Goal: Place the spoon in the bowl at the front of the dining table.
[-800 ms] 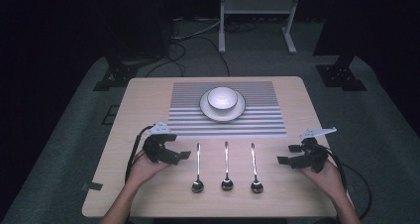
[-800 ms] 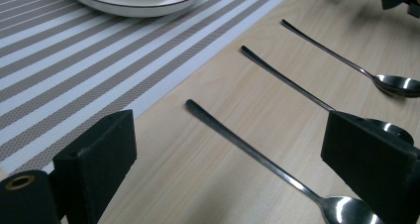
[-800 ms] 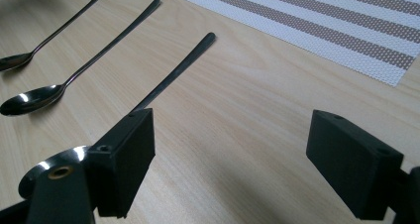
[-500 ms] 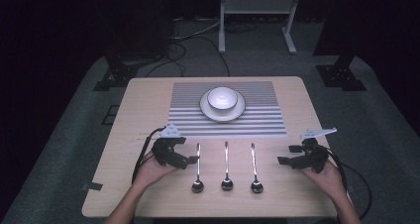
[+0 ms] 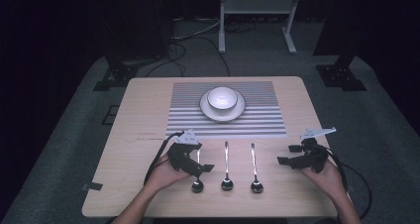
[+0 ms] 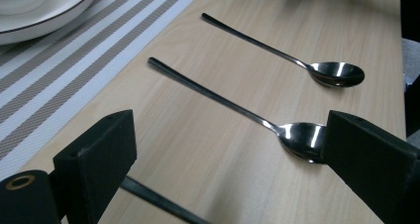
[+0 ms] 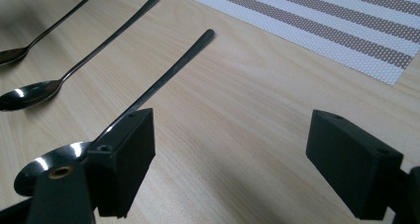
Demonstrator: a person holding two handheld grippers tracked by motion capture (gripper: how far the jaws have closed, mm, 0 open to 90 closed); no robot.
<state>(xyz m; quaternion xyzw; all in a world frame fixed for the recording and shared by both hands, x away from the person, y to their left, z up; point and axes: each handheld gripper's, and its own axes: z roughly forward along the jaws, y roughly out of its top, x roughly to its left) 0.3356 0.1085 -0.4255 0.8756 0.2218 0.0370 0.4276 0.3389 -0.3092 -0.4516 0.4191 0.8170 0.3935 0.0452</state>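
At the table's near edge I have my left gripper (image 5: pixel 198 165) lowered over the leftmost spoon (image 5: pixel 197 184) of three laid side by side, its jaws spread wide and gripping nothing; in the left gripper view that spoon's dark handle (image 6: pixel 158 200) passes low between the two black jaws, near the left-hand one, so a squeeze should catch the thin stem rather than the rounded end. Beyond the jaws lie the middle spoon (image 6: pixel 302 140), its shiny end partly behind the right-hand jaw, and the far spoon (image 6: pixel 337 74), both parallel and well apart from one another, a spacing that I judge leaves room for a jaw on each side of a handle. My right gripper (image 5: pixel 292 159) waits just to the right of the row, jaws likewise wide and empty; in its own view the nearest spoon (image 7: pixel 163 80) runs off behind its left-hand jaw, outside the gap. Farther up the table a white bowl (image 5: pixel 222 98) sits on a plate (image 5: pixel 237 112) on the striped mat (image 5: pixel 257 120), handles pointing toward it, which I take as the likely place for the spoon.
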